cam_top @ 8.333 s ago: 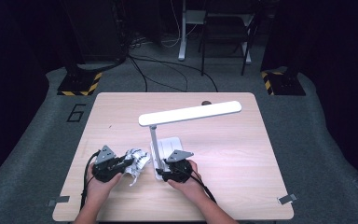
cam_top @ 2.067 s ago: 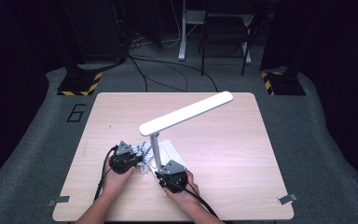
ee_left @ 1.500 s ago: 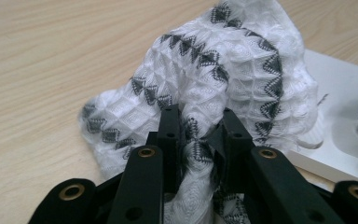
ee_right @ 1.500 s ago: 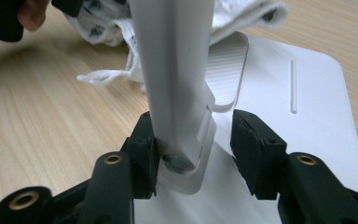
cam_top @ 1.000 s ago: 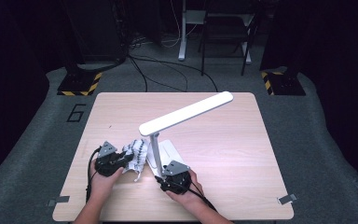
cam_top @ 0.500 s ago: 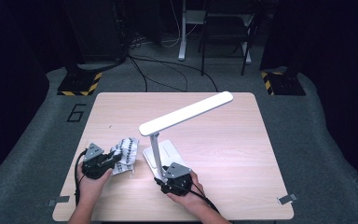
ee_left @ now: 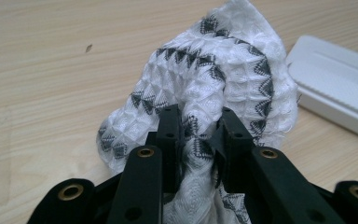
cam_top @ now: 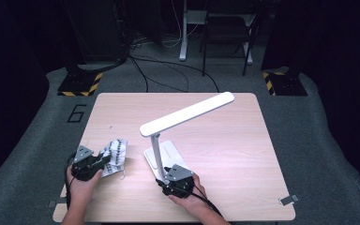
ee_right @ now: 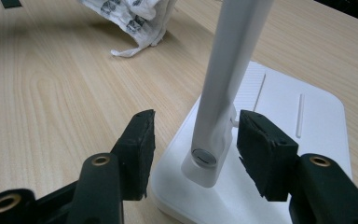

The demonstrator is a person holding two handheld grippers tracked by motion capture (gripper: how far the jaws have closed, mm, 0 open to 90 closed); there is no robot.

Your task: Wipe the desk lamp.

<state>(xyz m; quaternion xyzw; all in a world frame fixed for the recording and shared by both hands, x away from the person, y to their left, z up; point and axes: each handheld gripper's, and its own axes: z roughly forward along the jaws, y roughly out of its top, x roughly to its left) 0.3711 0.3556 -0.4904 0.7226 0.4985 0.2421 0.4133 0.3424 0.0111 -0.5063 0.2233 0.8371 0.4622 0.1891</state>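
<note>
Cloth (ee_left: 223, 79) bunches between left gripper (ee_left: 199, 130) pads, hiding its lower folds.

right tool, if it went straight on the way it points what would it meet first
Probably the lamp's white stem: it stands between the open jaws of the right tool, just ahead, on the lamp base. Depth is hard to judge.

White black-patterned cloth (ee_left: 223, 79) bunched on table, white desk lamp (cam_top: 168, 140) upright

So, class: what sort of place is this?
Probably a lab or recording studio: a lone wooden table on grey floor covering, hazard-striped stand bases, cables trailing across a dark room.
</note>
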